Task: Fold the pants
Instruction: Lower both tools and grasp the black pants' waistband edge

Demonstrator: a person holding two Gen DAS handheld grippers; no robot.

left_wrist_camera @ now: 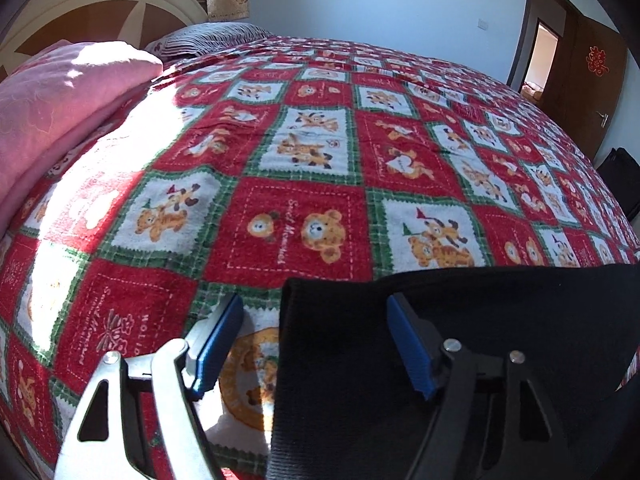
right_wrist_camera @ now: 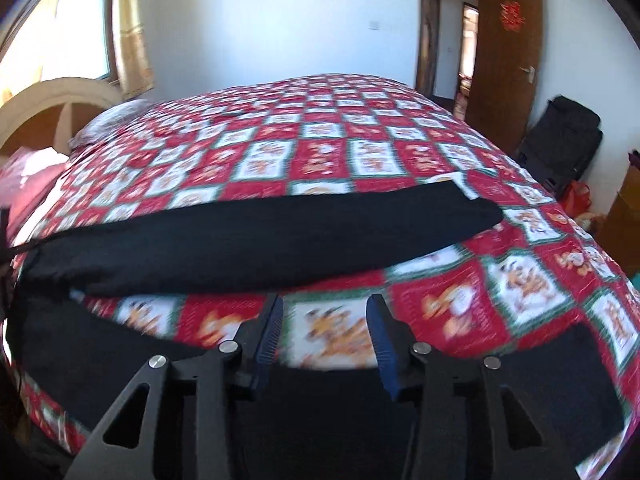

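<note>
Both tongs are spread, left [left_wrist_camera: 316, 344] straddling the pants' [right_wrist_camera: 256, 240] edge, right [right_wrist_camera: 326, 334] empty above them. Pants lie on the bed [left_wrist_camera: 320, 140], one leg stretched out; most folding remains, I judge.

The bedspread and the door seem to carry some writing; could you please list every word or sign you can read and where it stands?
"Sweet Memories": script on a red square of the bedspread, partly guessed.
"HOLID...": another red square, cut off by the left gripper.
Red paper ornament on the door: character not readable.
Right wrist view: bedspread text blurred.
</note>
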